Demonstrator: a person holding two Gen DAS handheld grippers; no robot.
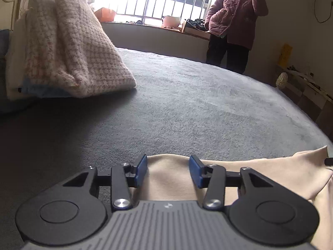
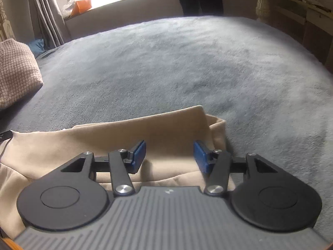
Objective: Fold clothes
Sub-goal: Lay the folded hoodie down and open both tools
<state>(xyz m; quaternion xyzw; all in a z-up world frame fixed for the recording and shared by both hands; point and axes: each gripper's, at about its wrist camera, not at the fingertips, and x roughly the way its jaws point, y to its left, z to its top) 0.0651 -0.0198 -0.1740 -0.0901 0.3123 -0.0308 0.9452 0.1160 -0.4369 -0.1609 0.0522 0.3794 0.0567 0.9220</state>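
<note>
Over at the upper left of the left wrist view, a stack of folded knits, nubbly pink-and-cream houndstooth, sits on the grey plush bedspread. Lower down, the left gripper hangs with its blue pads spread wide, nothing between them, just above a smooth beige garment that runs off the lower right of the frame. In the right wrist view the same beige cloth lies across the lower middle, doubled over with soft rounded creases and a loose end at its right. The right gripper hovers over it, jaws likewise parted and empty. I would judge this either a fold about to be gripped or one just let go; the layered cloth fits both. A person in a quilted jacket stands by the window at the upper right.
</note>
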